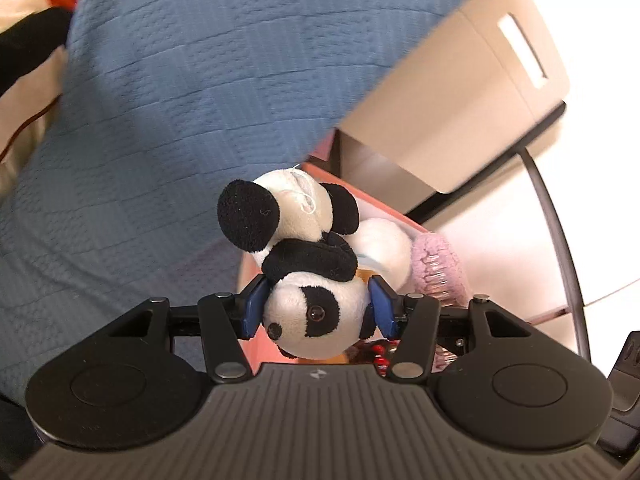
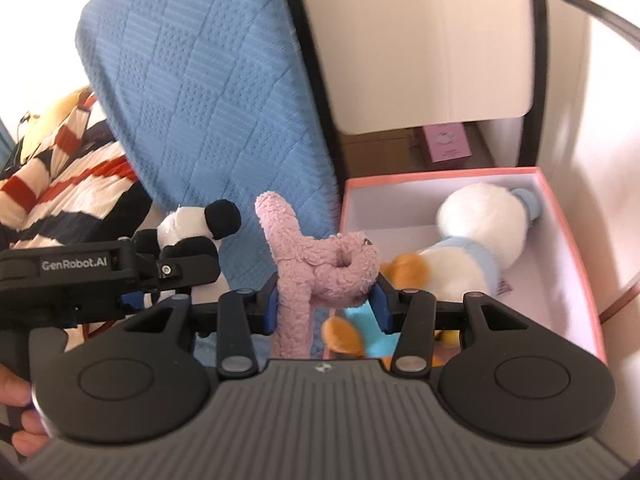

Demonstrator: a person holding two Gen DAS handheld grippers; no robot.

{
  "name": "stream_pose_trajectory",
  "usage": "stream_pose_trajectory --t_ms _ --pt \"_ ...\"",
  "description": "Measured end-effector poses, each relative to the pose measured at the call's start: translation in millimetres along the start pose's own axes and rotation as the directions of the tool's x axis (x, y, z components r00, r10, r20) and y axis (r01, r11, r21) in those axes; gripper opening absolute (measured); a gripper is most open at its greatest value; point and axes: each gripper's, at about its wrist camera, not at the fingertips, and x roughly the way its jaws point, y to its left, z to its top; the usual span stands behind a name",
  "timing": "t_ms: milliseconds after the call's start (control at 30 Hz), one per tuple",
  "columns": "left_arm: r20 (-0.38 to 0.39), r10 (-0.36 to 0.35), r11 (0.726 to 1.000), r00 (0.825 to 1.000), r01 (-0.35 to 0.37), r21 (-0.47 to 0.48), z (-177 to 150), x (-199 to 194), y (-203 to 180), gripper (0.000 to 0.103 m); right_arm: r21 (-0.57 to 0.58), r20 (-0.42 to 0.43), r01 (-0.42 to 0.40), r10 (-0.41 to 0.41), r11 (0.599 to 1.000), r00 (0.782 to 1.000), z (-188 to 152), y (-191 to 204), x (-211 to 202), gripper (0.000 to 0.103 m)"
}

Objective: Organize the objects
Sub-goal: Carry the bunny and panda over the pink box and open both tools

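My left gripper is shut on a small panda plush, held by its head above the near corner of a pink-rimmed box. In the right wrist view the left gripper shows at the left with the panda in it. My right gripper is shut on a pink fuzzy plush, held beside the box. A white duck plush in a blue shirt lies inside the box. The pink plush and the duck also show in the left wrist view.
A blue quilted cushion stands left of the box. A striped red, white and black cloth lies at the far left. A beige board with a black frame rises behind the box, and a small pink carton sits under it.
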Motion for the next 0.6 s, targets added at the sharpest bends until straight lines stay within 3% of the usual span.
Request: stream_pose_trajectory --t_ms 367,600 --pt "-0.034 -0.011 0.993 0.999 0.015 0.113 -4.6 18.3 -63.1 0.060 0.000 0.035 0.044 -0.044 0.999 0.998 12.3 -41.1 -22.4 0.048" --pt "-0.063 -0.010 0.989 0.998 0.019 0.143 -18.5 37.4 -81.3 0.060 0.039 0.042 0.078 -0.080 0.996 0.996 -4.9 -74.5 -17.9 0.048"
